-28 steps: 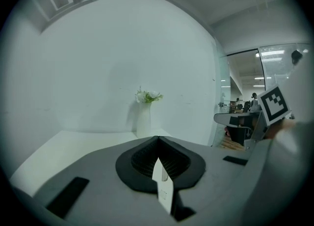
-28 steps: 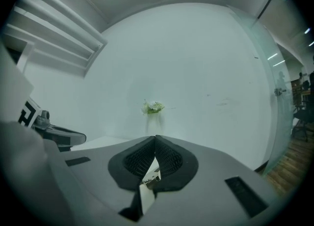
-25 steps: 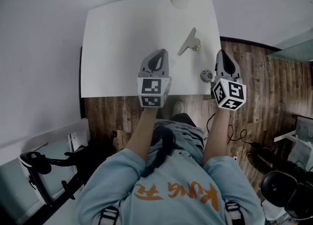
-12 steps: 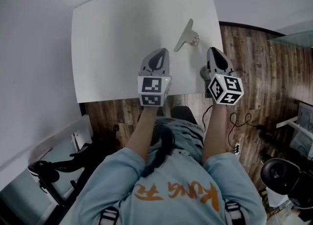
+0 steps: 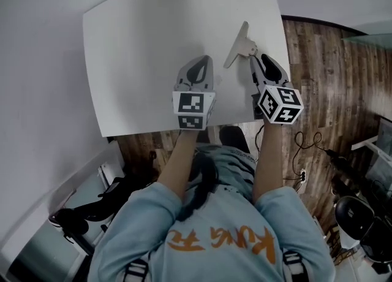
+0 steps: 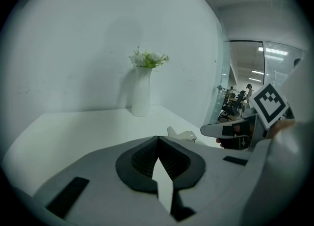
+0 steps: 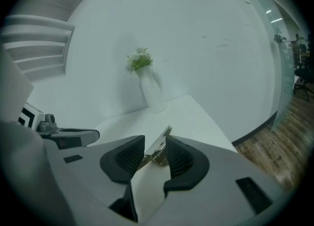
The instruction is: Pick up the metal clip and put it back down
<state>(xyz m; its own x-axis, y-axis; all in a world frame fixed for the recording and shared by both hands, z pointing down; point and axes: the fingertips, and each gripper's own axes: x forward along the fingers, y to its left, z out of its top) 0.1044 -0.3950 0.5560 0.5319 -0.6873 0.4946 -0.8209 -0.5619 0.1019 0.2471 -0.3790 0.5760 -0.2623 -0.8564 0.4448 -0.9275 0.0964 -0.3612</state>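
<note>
The metal clip [image 5: 240, 45] lies on the white table [image 5: 135, 60] near its right edge, its long flat lever pointing away from me. My right gripper [image 5: 256, 61] has reached its near end. In the right gripper view the clip [image 7: 158, 149] stands between the jaws, which are opening, and the pads do not clamp it. My left gripper [image 5: 197, 67] hovers over the table just left of the clip, shut and empty. In the left gripper view its pads meet at the tip [image 6: 157, 144], and the clip [image 6: 181, 134] lies ahead of them to the right.
A white vase [image 6: 141, 92] with small flowers stands at the table's far edge. Wooden floor [image 5: 331, 72] lies to the right of the table, with its near edge just below both grippers. A white wall [image 5: 37, 41] runs along the left.
My right gripper has moved forward from the table's near right edge up to the clip. The left gripper has stayed about where it was.
</note>
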